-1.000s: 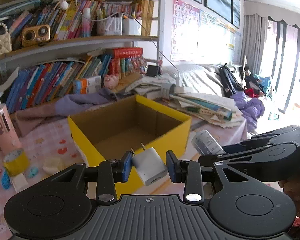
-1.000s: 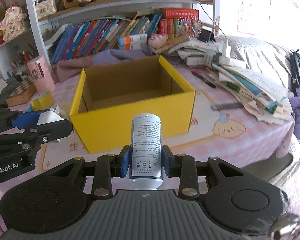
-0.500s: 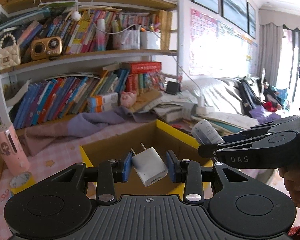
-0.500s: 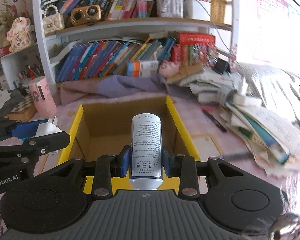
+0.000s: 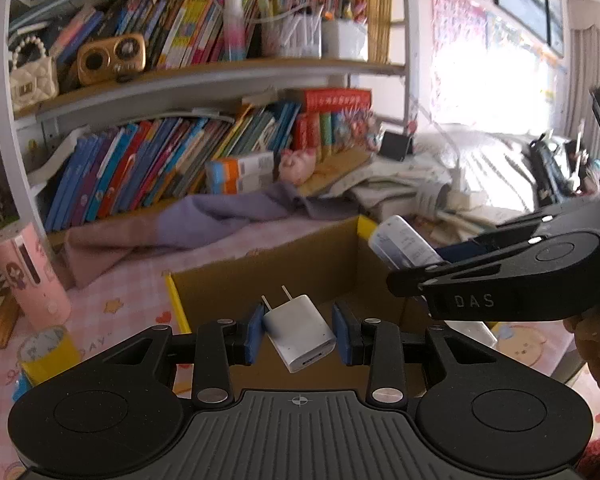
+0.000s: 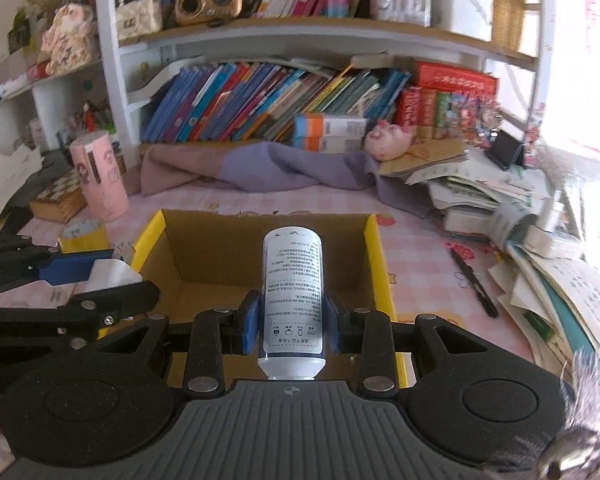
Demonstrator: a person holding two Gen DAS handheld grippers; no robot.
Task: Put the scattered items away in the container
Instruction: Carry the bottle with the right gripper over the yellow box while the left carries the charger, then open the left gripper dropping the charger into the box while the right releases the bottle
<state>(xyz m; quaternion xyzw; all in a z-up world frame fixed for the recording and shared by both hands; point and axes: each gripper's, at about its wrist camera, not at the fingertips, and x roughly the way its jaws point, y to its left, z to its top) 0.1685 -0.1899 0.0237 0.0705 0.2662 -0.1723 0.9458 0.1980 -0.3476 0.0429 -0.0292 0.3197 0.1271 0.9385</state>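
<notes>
Yellow cardboard box (image 6: 374, 256), open top, lower centre of right wrist frame, on pink checked surface (image 6: 424, 248).

Right tongs (image 6: 292, 316) clamped on white printed bottle (image 6: 293, 288), poised above box mouth. Judgement: lower inside walls before release, so bottle cannot roll out.

Left tongs (image 5: 298, 334) pinch white plug adapter (image 5: 298, 334) skewed, prongs up-left, over box. Judgement: release low, clear of bottle.

Crammed white bookshelf (image 6: 260, 92), pink checked tablecloth (image 6: 428, 264), glaring bright window (image 5: 496, 92)
</notes>
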